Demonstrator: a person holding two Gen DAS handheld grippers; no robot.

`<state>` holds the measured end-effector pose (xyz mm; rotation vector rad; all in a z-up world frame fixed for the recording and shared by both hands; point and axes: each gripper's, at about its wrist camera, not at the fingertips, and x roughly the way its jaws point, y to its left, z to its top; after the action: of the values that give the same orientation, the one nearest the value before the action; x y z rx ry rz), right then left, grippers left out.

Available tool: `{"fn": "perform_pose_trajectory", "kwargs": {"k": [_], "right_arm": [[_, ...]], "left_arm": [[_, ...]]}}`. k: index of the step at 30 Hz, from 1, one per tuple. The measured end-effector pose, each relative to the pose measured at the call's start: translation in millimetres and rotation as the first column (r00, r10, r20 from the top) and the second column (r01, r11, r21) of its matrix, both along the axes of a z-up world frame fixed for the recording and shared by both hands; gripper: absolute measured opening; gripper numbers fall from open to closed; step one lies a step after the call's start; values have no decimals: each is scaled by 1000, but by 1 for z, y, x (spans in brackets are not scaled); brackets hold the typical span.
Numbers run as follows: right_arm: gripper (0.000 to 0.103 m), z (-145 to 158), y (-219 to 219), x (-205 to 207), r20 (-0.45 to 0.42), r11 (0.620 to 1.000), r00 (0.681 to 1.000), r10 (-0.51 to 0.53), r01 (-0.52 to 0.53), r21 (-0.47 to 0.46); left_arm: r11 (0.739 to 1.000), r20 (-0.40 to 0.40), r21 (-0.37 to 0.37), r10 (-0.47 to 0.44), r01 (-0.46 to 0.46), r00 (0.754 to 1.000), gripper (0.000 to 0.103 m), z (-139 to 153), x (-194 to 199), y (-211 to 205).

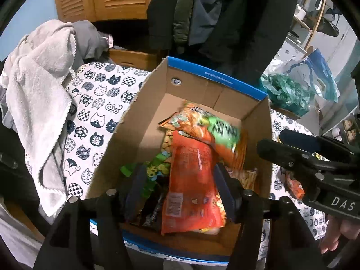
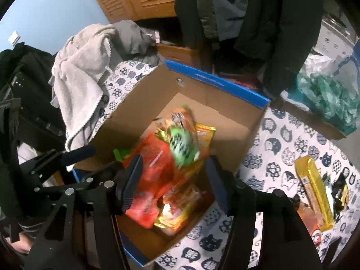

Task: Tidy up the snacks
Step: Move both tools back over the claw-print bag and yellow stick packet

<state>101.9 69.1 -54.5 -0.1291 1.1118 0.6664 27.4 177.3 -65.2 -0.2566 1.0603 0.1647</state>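
Note:
A cardboard box (image 1: 139,121) with a blue rim stands on the cat-print cloth; it also shows in the right wrist view (image 2: 231,130). Several snack packets lie inside. A blurred orange-and-green packet (image 1: 209,126) lies on top, also in the right wrist view (image 2: 182,139). A red-orange packet (image 1: 193,180) lies beneath it. My left gripper (image 1: 177,191) is open above the box's near side. My right gripper (image 2: 175,180) is open over the box, nothing between its fingers. The right gripper's body (image 1: 315,164) shows at the right of the left wrist view.
On the cloth right of the box lie a gold packet (image 2: 315,191), a black-and-yellow packet (image 2: 340,193) and an orange packet (image 2: 310,220). A grey towel (image 1: 38,103) hangs at left. Coats (image 1: 225,13) hang behind. A green plastic bag (image 1: 285,92) sits at back right.

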Motion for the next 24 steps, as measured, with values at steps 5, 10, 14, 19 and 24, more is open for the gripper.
{"fn": "perform_pose_trajectory", "kwargs": {"k": [5,10,14,19,24], "right_arm": [[69,8,-22,-4,51,1000,999,-13,15,-25],[69,11,-50,-4,72,998,996,-44,47,-44],[69,12,-79,-1,71,995,994,-82,85,-43],[72,13,-120,-2,87,988,986,-139,145,-56],[72,7,-162,0,79,974,974,-212,217,-59]], "left_arm": [[999,8,-11,-47,47,999,64,4,1,-19],[994,4,-2,-107,107,994,64,6,3,-45],[988,4,6,-156,156,988,64,9,6,-68],[977,8,24,-211,211,977,64,11,9,-96],[962,-12,45,-270,270,963,64,6,11,-124]]}}
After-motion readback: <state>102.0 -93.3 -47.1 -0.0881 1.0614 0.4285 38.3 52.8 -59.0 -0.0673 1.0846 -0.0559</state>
